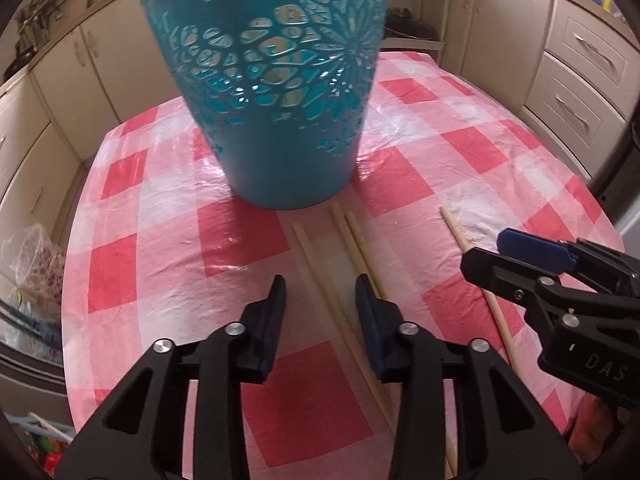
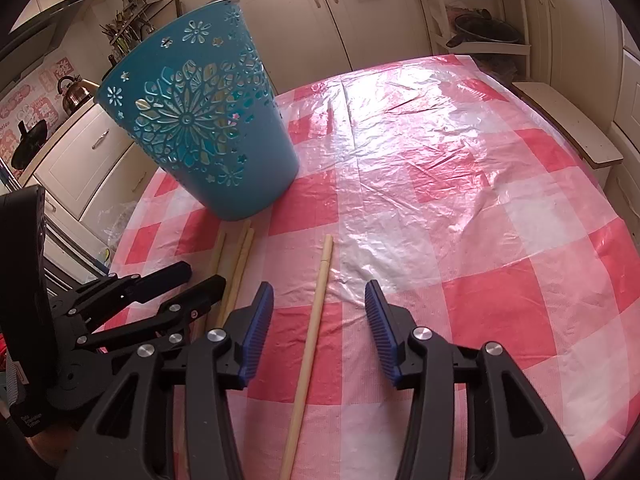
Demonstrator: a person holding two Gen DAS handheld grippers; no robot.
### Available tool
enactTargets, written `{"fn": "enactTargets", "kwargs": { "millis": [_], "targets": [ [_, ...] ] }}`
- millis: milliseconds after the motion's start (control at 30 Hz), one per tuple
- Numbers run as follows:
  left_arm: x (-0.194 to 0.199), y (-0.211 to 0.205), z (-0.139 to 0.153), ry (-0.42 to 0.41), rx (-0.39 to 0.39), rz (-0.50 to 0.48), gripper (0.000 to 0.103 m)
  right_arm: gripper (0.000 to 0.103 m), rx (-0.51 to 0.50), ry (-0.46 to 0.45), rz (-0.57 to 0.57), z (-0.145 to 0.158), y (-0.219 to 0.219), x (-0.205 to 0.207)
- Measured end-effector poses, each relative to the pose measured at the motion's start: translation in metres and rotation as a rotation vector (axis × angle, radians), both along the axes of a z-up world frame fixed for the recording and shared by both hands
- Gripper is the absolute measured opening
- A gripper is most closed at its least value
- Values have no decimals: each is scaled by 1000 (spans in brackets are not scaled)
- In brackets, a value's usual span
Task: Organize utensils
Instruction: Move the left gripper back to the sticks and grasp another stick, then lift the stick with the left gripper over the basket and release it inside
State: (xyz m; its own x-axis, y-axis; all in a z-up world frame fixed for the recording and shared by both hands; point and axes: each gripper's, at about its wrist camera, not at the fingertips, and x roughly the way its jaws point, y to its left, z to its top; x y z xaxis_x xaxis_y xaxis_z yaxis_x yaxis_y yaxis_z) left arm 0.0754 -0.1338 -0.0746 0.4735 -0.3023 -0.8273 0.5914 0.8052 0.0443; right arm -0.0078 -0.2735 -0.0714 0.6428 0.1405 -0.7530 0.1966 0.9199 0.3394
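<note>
Both grippers hang low over the checked tablecloth (image 2: 460,184), fingers spread, nothing held.

Right gripper (image 2: 319,312): released, w/ a lone chopstick (image 2: 316,312) lying on the cloth between its fingers, a bit nearer the left finger. Stick's long axis runs almost straight fwd along the fingers, far tip leaning slightly right. So closing should pinch it across its width; judged to be the next grab, and the right hand is clearly the nearer one for it.

Left gripper (image 1: 320,312): also released. Three chopsticks (image 1: 344,240) lie ahead of and under it, long axes running fwd toward the basket. One passes through the gap between the fingers; the other two lie side by side, touching, and run under the right finger.

Blue basket (image 1: 276,120), cut-out flower pattern, stands dead ahead of the left gripper, ahead-left of the right one, just past the sticks' far tips. Likely drop spot.

Hard to tell: basket rim cut off in the left view; inside not visible. Near ends of all sticks hidden under the grippers or off-frame.
</note>
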Motion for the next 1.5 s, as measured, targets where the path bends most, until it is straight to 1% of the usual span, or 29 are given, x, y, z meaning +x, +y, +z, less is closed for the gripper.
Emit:
{"fn": "enactTargets", "kwargs": {
  "millis": [67, 133, 200, 267, 333, 400, 433, 533, 567, 600, 667, 733, 800, 900, 1000, 1133, 1200, 1333, 1400, 1500],
  "targets": [
    [-4, -5, 0, -7, 22, -73, 10, 47, 0, 0, 0, 0, 0, 0],
    [-6, -6, 1, -15, 54, -118, 9, 47, 0, 0, -1, 0, 0, 0],
    [-4, -2, 2, -10, 74, -128, 7, 47, 1, 0, -2, 1, 0, 0],
    [1, 4, 2, 7, 78, -110, 8, 47, 3, 1, -4, 1, -1, 0],
    [6, 9, 3, 23, 74, -69, 8, 47, 4, 1, -4, 1, -1, 1],
    [9, 10, 3, 29, 69, -39, 12, 47, 1, 0, -3, 1, -1, 1],
    [10, 10, 3, 29, 69, -27, 13, 48, -1, -1, -1, 1, -1, 1],
    [12, 8, 2, 25, 70, 2, 13, 49, -16, -6, 5, 1, 1, 1],
    [13, 8, 2, 27, 67, 9, 11, 49, -25, -8, 7, 1, 2, 1],
    [14, 8, 2, 39, 56, 9, 6, 49, -37, -10, 11, 1, 3, 1],
    [13, 10, 3, 51, 45, 15, 5, 49, -71, -11, 20, 0, 8, 2],
    [10, 18, 9, 75, 5, 17, 5, 49, -105, -5, 30, 1, 12, 2],
    [2, 31, 23, 80, -47, 13, 5, 49, -121, -1, 36, 0, 13, 3],
    [-14, 56, 60, 74, -162, -7, 5, 49, -135, 2, 39, 0, 14, 3],
    [-25, 74, 111, 29, -271, -24, 5, 49, -135, 2, 37, 0, 14, 2],
    [-13, 81, 189, -107, -417, 7, 5, 50, -140, 1, 32, 0, 15, 2],
    [-1, 77, 218, -179, -484, 40, 5, 50, -142, 1, 32, 0, 15, 0],
    [34, 59, 249, -284, -556, 132, 5, 51, -142, 0, 33, 0, 15, 0],
    [51, 48, 255, -348, -563, 188, 5, 51, -141, -2, 33, 0, 16, -1],
    [75, 32, 254, -421, -549, 269, 5, 53, -137, -5, 35, 0, 16, -1]
  ]
}}
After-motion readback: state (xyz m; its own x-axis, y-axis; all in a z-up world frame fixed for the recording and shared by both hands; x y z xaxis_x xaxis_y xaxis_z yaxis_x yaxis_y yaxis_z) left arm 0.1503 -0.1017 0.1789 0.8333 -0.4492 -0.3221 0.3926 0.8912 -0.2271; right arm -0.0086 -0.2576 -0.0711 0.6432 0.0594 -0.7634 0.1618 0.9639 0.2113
